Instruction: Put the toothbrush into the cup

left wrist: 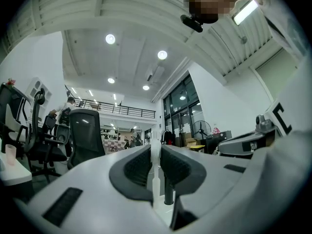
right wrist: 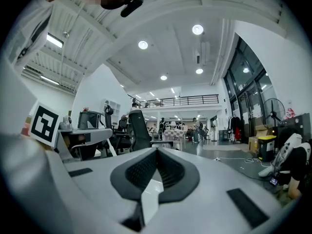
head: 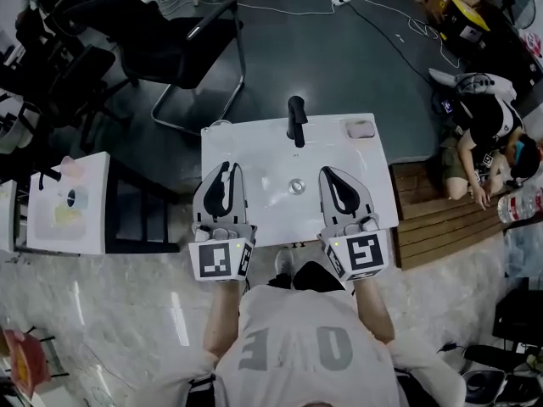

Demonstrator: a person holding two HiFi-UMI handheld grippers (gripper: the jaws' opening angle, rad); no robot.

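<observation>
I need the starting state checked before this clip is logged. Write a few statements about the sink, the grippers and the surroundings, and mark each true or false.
1. The right hand-held gripper has its jaws meeting at the tips with nothing between them. True.
2. The left hand-held gripper grips a toothbrush. False: its jaws stand a narrow slit apart with nothing in them, and no toothbrush can be made out.
3. A black faucet stands at the far edge of the white sink. True.
4. The black chair stands to the right of the sink. False: it is beyond the sink, to the left.
</observation>
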